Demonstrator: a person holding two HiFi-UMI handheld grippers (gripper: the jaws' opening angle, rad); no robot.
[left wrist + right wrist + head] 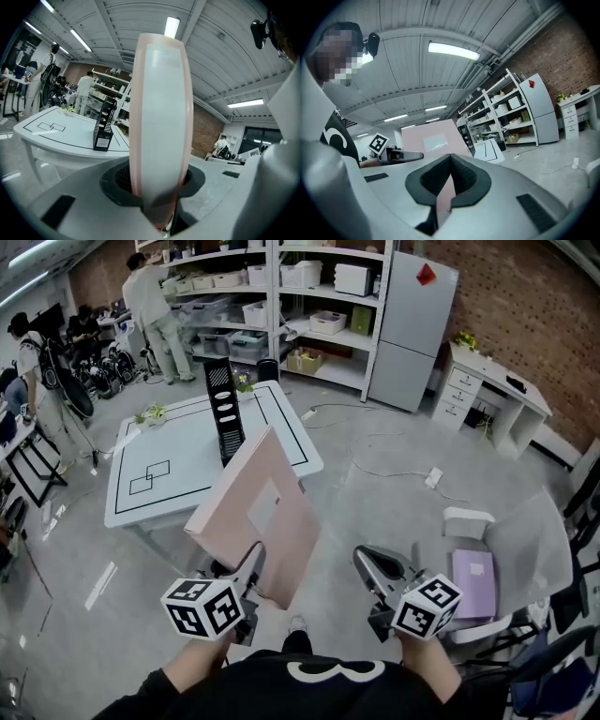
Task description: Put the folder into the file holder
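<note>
head view, looking steeply down over my two arms. my left gripper [251, 563] sits at 7 o'clock of the frame, its jaws clamped on the bottom edge of a pale pink folder [262, 512]. the folder stands tilted, fanning up toward 12 o'clock, with a lighter rectangular label on its face. it is off the desk, and in this view its top edge overlaps the near corner of the white desk [187, 465].

in the left gripper view the folder [161, 117] is seen edge-on, rising straight up from between the jaws of the left gripper [159, 187], which press on it from both sides.

my right gripper [361, 559] is at 5 o'clock of the head view, apart from the folder. in the right gripper view the jaws of the right gripper [450, 157] meet at their tips with nothing gripped; the folder [433, 138] shows beyond them at 11 o'clock.

the black mesh file holder [225, 409] stands upright on the desk, at 11 o'clock of the folder, well apart from it. from the left gripper it [104, 124] appears at 9 o'clock of the folder.

a purple folder [473, 582] lies on a white chair [525, 540] at 4 o'clock.
</note>
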